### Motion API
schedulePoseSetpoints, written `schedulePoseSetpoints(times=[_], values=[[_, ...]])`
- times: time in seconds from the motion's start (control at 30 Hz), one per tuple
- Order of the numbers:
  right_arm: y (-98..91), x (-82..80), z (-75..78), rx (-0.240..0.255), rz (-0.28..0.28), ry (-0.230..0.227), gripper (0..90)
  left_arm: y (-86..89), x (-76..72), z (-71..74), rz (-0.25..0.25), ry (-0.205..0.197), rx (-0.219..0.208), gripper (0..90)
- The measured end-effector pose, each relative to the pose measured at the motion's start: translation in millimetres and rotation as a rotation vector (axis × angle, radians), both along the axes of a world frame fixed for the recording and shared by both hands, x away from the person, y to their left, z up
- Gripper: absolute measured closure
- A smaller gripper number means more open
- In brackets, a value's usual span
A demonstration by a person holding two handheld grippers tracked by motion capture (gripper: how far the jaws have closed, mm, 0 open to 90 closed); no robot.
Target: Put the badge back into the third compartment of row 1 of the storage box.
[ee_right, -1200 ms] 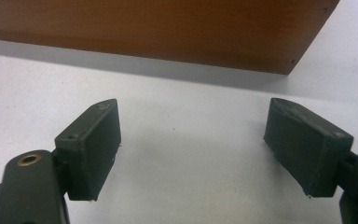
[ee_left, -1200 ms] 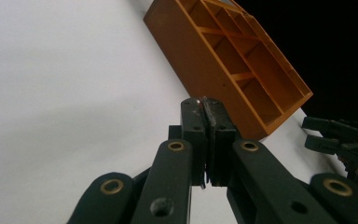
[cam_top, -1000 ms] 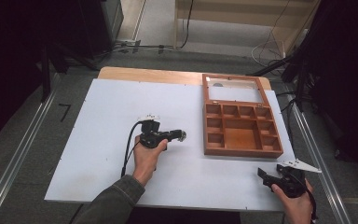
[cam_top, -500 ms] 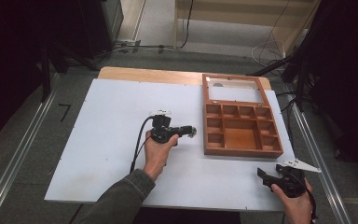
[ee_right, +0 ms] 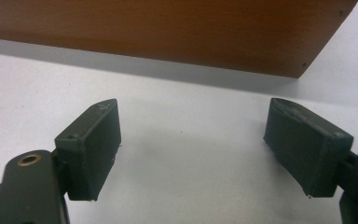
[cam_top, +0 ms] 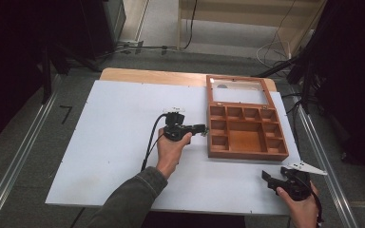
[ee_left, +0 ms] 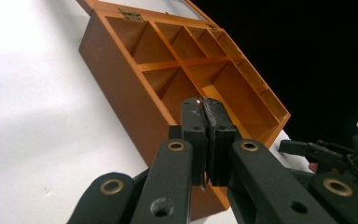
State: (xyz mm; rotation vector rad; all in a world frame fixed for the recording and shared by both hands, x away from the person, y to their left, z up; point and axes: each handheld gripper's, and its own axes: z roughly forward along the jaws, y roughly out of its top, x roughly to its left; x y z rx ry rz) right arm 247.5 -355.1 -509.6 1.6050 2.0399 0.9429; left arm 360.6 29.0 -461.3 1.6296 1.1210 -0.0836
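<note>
An open wooden box (cam_top: 247, 153) with several empty compartments lies at the table's right, its glass lid (cam_top: 240, 93) folded back flat behind it. My left gripper (cam_top: 203, 129) is shut, pads pressed together, tips right at the box's left wall. In the left gripper view the shut left gripper (ee_left: 204, 105) points over the box (ee_left: 121, 84) toward its compartments; a tiny glint shows at the tips, too small to identify. My right gripper (cam_top: 268, 176) rests open near the table's front right corner. Its jaws (ee_right: 191, 140) stand wide over bare table, facing the box's front wall (ee_right: 168, 28).
A white sheet (cam_top: 114, 156) covers the table, with a wooden strip (cam_top: 147, 76) along the far edge. Metal rails (cam_top: 24, 156) run along both sides on the floor. Cables and dark equipment stand beyond the table.
My left gripper has travelled to the right across the table, up to the box's left wall, still shut. The right gripper has stayed put.
</note>
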Motion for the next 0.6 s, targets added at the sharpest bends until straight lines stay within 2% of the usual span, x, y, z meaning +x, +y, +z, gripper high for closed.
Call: schedulePoseSetpoints(times=[0.3, 0.6], values=[[0.3, 0.3, 0.1, 0.001, 0.004, -0.001, 16.9, -15.4, 7.0, 7.4, -0.017, -0.013, 0.004, 89.4], [-0.2, 0.4, -0.1, 0.001, 0.006, -0.002, 16.9, -30.6, 17.2, 7.4, -0.031, -0.011, 0.004, 89.4]])
